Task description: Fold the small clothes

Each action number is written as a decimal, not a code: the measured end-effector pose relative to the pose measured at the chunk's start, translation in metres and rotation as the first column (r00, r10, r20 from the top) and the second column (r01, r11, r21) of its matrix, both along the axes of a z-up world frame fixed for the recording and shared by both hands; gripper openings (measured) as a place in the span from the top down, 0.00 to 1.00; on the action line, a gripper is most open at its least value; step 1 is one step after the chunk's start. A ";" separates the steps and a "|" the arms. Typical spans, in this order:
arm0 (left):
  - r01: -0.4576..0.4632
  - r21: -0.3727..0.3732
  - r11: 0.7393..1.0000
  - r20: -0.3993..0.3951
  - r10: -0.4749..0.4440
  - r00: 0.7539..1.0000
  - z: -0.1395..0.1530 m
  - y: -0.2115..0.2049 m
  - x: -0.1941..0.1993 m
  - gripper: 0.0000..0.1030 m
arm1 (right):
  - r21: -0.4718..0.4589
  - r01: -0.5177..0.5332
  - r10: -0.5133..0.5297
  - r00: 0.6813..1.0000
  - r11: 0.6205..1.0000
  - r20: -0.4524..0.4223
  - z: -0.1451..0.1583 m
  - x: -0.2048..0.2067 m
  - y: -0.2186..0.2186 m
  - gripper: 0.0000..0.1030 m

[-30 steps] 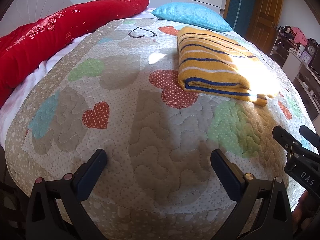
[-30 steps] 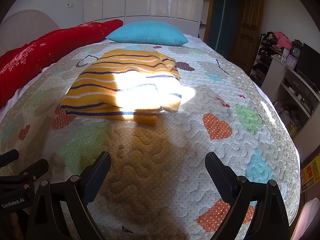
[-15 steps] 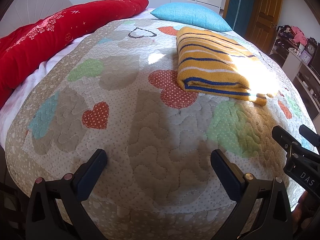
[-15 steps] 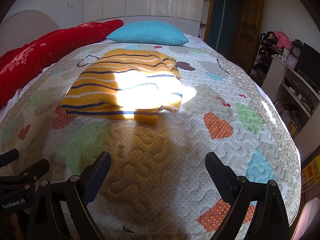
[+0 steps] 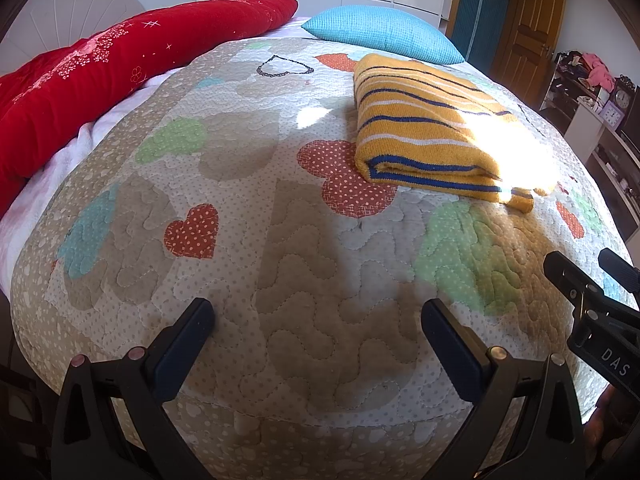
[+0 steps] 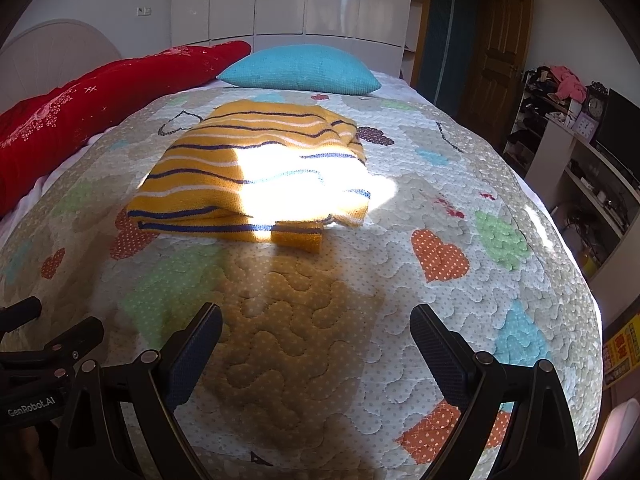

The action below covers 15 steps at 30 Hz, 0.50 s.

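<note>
Looking along the left gripper (image 5: 318,320), we see its two fingers spread wide apart with only the heart-patterned quilt (image 5: 248,184) between them, nothing clamped. The folded yellow striped sweater (image 5: 428,128) lies on that quilt well apart from this gripper, up at about one o'clock, with a bright patch of sunlight washing out its right end. The right gripper's body shows at about four o'clock in this view, low over the quilt.

From the right wrist view, the right gripper (image 6: 316,324) is likewise spread wide and holds nothing. Here the sweater (image 6: 224,172) sits at about eleven o'clock, well ahead of the fingertips and apart from them, its folded edge with blue stripes facing us and a small flap sticking out at the near right corner. The left gripper's body shows at about eight o'clock in this view.

Beyond the sweater, at twelve o'clock, rests a turquoise pillow (image 6: 300,70), and a red blanket (image 6: 100,96) runs along the bed's left side toward ten o'clock. At two o'clock we see a wooden door (image 6: 500,72), and at three o'clock shelves with a small clock (image 6: 594,108).
</note>
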<state>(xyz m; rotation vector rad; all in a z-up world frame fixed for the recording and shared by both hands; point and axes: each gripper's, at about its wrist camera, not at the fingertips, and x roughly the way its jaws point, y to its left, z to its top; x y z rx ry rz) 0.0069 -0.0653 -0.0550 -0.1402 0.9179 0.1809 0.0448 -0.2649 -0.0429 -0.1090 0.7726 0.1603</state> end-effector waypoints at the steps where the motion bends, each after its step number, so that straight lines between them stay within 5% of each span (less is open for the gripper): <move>1: 0.000 0.000 1.000 0.000 0.000 1.000 0.000 0.000 0.000 0.00 | 0.000 0.000 0.000 1.000 1.000 0.000 0.000 0.000 0.000 0.05; 15: -0.007 0.075 0.997 0.076 0.001 0.997 0.023 0.008 0.010 0.00 | -0.033 -0.027 0.029 0.999 0.999 0.045 0.014 0.011 0.014 0.05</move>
